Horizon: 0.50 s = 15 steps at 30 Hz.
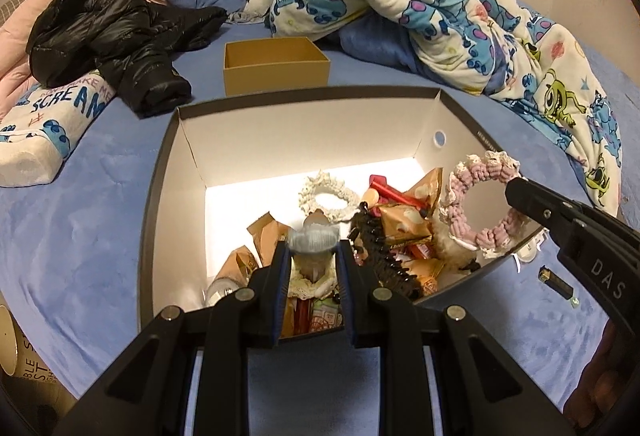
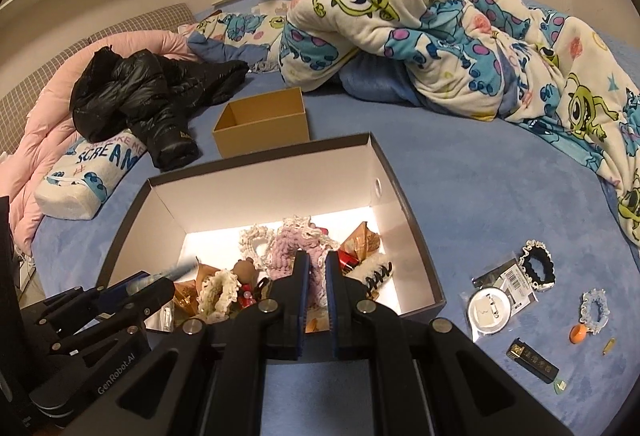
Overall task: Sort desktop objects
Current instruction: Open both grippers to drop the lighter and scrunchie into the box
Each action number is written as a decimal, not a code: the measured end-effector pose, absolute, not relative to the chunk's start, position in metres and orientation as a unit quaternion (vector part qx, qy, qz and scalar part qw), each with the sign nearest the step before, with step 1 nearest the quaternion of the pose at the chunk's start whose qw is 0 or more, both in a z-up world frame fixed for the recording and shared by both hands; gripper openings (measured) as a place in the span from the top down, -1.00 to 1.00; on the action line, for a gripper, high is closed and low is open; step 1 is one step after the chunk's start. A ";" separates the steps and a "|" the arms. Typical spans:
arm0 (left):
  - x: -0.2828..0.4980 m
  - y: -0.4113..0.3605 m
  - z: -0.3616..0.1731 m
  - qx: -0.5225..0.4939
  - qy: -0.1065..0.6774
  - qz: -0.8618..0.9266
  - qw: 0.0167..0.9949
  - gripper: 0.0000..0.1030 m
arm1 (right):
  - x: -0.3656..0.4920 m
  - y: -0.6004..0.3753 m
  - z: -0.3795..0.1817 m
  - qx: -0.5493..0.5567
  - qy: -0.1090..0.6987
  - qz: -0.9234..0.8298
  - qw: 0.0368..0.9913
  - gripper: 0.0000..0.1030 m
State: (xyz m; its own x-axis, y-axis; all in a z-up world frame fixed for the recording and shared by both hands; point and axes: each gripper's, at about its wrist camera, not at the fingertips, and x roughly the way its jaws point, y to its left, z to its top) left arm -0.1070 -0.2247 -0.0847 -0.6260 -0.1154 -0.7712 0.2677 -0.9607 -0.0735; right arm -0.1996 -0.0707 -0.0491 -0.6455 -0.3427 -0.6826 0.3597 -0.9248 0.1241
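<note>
A grey shoebox (image 1: pixel 160 172) with white inside lies on the blue bed, also in the right wrist view (image 2: pixel 404 220). It holds snack packets, a cream scrunchie (image 1: pixel 326 196) and a black claw clip (image 1: pixel 384 252). My left gripper (image 1: pixel 313 241) is shut on a small pale blue-white ruffled item (image 1: pixel 313 238) above the box. My right gripper (image 2: pixel 317 264) is shut on a pink and cream scrunchie (image 2: pixel 288 248), held over the box; it shows in the left wrist view (image 1: pixel 476 204).
A small brown cardboard box (image 2: pixel 262 124) stands behind the shoebox. To the right on the bed lie a black scrunchie (image 2: pixel 538 270), a round badge (image 2: pixel 488 310), a blue scrunchie (image 2: pixel 596 310), an orange cap (image 2: pixel 578 334) and a black lighter (image 2: pixel 534 360). A black jacket (image 2: pixel 152 92), a pillow and a quilt lie behind.
</note>
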 end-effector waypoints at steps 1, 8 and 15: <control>-0.107 -0.225 -0.086 0.420 0.091 -0.897 0.106 0.55 | -0.201 -0.071 -0.051 0.376 0.012 -0.906 0.193 0.84; -0.106 -0.223 -0.082 0.402 0.087 -0.905 0.112 -0.82 | -0.205 -0.078 -0.060 0.394 0.018 -0.896 0.204 0.34; -0.103 -0.219 -0.064 0.371 0.069 -0.918 0.125 -0.82 | -0.197 -0.081 -0.049 0.360 0.027 -0.910 0.205 -0.50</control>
